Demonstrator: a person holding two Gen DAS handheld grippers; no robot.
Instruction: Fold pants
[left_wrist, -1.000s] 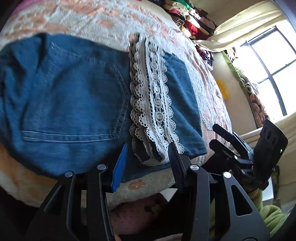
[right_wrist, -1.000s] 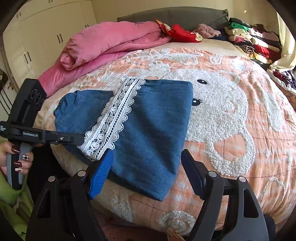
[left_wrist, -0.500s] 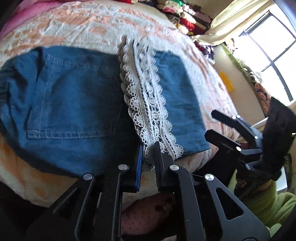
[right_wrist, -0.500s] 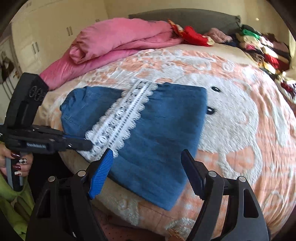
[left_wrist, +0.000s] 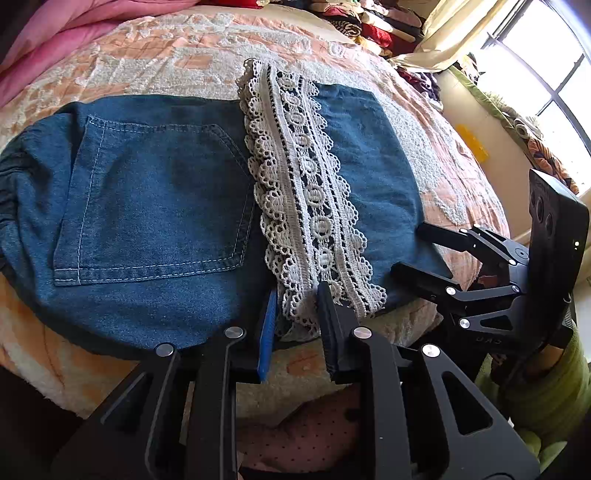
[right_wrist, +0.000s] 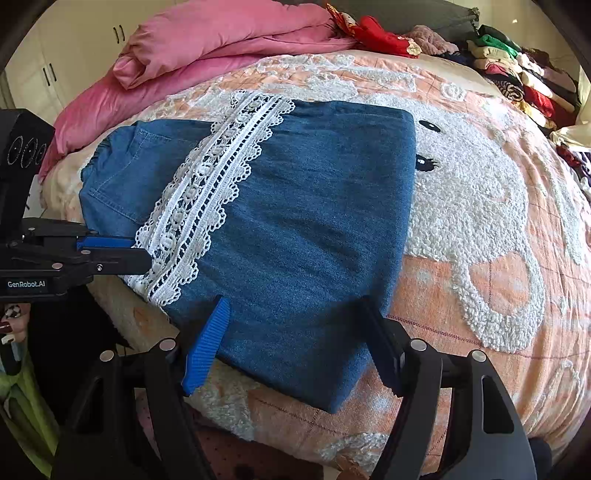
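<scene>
From my remote view I log: a bed (right_wrist: 517, 229) under a peach quilt with a white fleecy animal figure; a pink duvet (right_wrist: 207, 48) heaped at its far side; a grey headboard (right_wrist: 424, 14); a row of folded clothes (right_wrist: 524, 77) along one edge; cream cupboard doors (right_wrist: 74, 44); a bright window (left_wrist: 546, 62) with pale curtain (left_wrist: 454, 33), daylight strong.

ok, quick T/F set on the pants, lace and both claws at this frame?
1. The pants lie folded on the bed. True.
2. The left claw has lace between its fingers. True.
3. The right claw is clamped shut on the lace. False: it is open, astride the denim's near edge.
4. The lace trim is red. False: white.
5. A pink quilt lies behind the pants. True.
</scene>
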